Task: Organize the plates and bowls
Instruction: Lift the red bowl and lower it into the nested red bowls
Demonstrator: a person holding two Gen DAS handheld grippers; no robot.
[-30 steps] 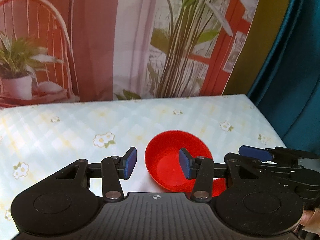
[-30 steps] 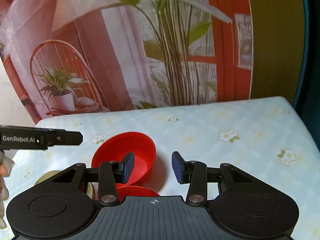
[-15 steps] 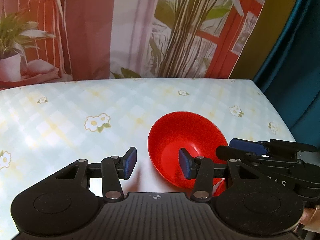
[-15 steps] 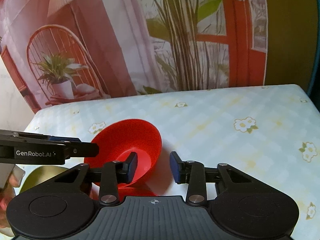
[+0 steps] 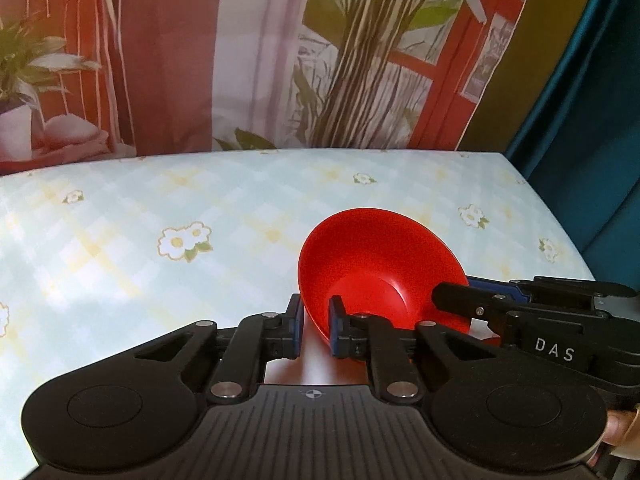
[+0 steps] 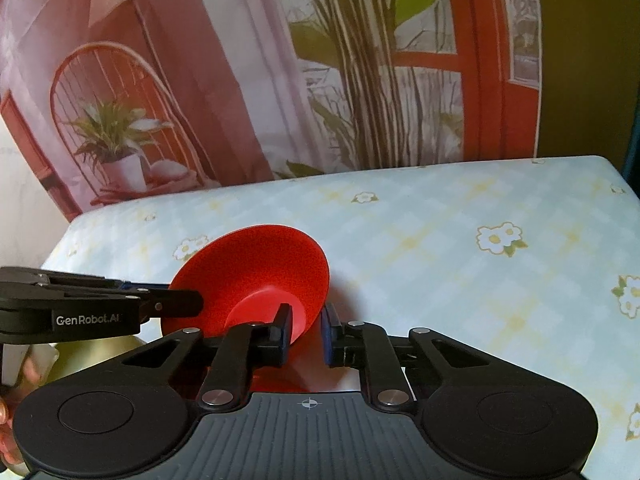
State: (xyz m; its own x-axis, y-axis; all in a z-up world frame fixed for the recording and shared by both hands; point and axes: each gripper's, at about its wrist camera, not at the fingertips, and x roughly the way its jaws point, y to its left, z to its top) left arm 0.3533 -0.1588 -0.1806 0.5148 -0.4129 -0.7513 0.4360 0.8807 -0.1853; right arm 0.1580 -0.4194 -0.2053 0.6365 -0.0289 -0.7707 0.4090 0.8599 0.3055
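On the left side of the desk (image 5: 120,248), which is covered with a pale checked cloth printed with small flowers, the left gripper (image 5: 315,330) is closing on the near left rim of a red bowl (image 5: 376,264); its blue pads (image 5: 335,332) are pressing on the wall of the bowl, one outside and one inside, and the jaws have just been closing onto it. The bowl is sitting tilted, with its open side facing the left wrist camera and its base turned toward the right wrist camera. Moving right, the right gripper (image 6: 305,334) is clamping the opposite rim of the same bowl (image 6: 256,268), its jaws having just been closing too, with the rim between the pads (image 6: 327,336). In the left wrist view the right gripper (image 5: 456,298) is reaching in from the right edge and meeting the bowl's rim. In the right wrist view a yellowish dish (image 6: 92,356) is lying just beside the bowl at the lower left, partly hidden. A printed backdrop (image 6: 280,80) with plants and red frames is hanging behind the desk.
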